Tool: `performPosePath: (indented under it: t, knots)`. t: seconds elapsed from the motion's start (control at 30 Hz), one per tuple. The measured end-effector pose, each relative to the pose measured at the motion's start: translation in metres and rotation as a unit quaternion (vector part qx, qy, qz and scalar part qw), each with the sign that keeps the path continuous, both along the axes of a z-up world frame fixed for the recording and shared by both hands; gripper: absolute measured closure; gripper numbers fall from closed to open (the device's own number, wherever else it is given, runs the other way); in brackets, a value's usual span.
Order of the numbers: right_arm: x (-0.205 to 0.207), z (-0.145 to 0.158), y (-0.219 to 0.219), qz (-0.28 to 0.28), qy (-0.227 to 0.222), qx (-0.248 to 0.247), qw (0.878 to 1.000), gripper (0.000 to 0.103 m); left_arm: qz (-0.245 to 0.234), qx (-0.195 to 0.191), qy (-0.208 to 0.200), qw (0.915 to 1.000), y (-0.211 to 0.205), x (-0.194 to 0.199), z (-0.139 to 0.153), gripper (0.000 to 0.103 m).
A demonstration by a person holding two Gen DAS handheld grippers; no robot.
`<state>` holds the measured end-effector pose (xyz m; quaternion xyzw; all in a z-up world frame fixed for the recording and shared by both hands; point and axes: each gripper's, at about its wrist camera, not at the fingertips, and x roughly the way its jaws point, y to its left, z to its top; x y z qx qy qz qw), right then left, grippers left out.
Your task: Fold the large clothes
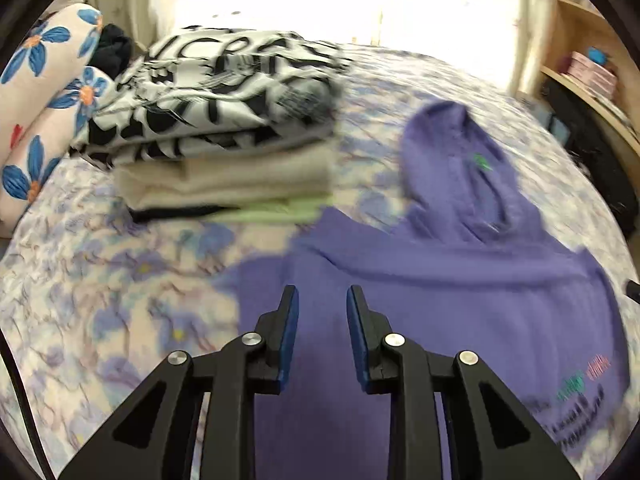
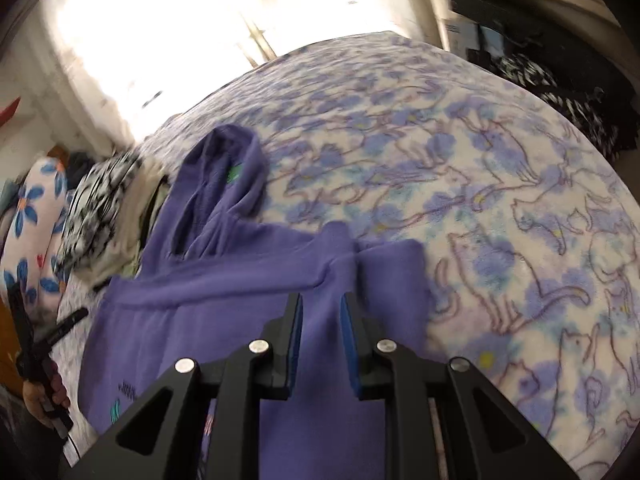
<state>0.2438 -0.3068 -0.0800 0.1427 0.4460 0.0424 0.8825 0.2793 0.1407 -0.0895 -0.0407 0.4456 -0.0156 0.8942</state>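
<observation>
- Left wrist view: the left gripper [image 1: 322, 294] hangs released, jaws apart, over the purple hoodie [image 1: 460, 280] spread on the bed [image 1: 100, 280]. Ahead to its left sit a stack of folded clothes [image 1: 224, 128] and flowered pillows [image 1: 44, 92]; far right, a wooden shelf [image 1: 580, 48].
- Right wrist view: the right gripper [image 2: 320, 302] is released above the hoodie's sleeve [image 2: 384, 280]; a bright window [image 2: 180, 20] lies ahead.

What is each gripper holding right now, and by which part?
Nothing. The left gripper and right gripper both stand open above the purple hoodie, with only a clear gap between their pads.
</observation>
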Motion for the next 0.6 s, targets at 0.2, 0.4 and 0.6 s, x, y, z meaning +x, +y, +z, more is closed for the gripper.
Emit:
performPosePath:
  t: [0.2, 0.4, 0.6]
  knots:
    - [-0.019, -0.018, 0.068, 0.086, -0.003, -0.061, 0.994, 0.084, 0.011, 0.050, 0.018, 0.9985, -0.018, -0.025, -0.034, 0.089]
    - [-0.008, -0.050, 0.007, -0.024, 0.019, -0.127, 0.991, 0.103, 0.032, -0.004, 0.025, 0.9992, 0.014, -0.022, -0.053, 0.098]
    - [-0.022, -0.042, -0.020, -0.039, 0.024, -0.070, 0.996, 0.103, 0.034, -0.009, 0.030, 0.9989, 0.015, -0.022, -0.052, 0.099]
